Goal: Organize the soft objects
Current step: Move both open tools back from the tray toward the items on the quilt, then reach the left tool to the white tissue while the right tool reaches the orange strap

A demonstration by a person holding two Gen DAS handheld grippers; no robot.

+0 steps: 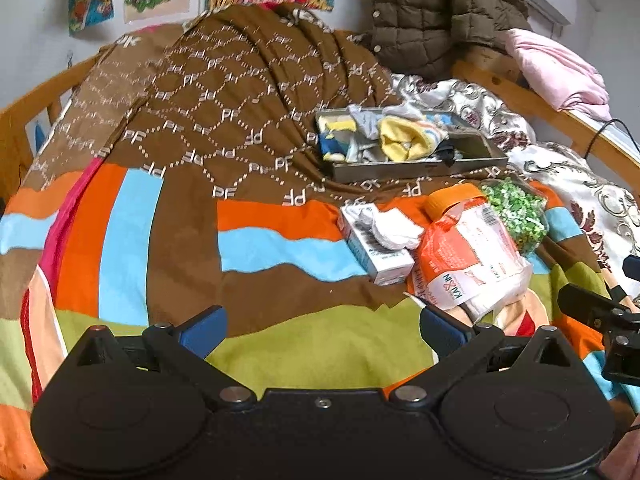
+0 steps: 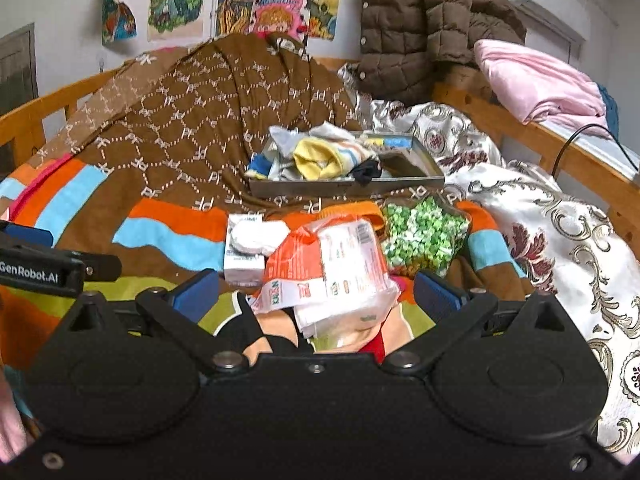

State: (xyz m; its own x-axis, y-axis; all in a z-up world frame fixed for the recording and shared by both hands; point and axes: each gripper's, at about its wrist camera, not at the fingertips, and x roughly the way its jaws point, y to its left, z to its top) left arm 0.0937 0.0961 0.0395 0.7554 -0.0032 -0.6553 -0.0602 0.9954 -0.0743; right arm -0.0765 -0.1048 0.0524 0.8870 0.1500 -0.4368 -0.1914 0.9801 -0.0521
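Note:
A grey metal tray (image 1: 400,170) (image 2: 344,188) sits on the bed and holds a heap of socks (image 1: 400,140) (image 2: 320,158), among them yellow, striped and dark ones. In front of it a white sock (image 1: 394,226) (image 2: 256,236) lies on a small white box (image 1: 384,260) (image 2: 242,268). My left gripper (image 1: 324,330) is open above the green and brown blanket, with nothing between its fingers. My right gripper (image 2: 316,296) is open too. It hovers low over an orange and white packet (image 2: 340,276) (image 1: 468,264) without gripping it.
A clear bag of green sweets (image 1: 516,212) (image 2: 424,236) lies right of the packet. The striped blanket (image 1: 160,240) covers the bed; a white floral cover (image 2: 560,240) lies to the right. Wooden bed rails (image 2: 520,128), a brown jacket (image 2: 420,20) and pink cloth (image 2: 536,80) stand behind.

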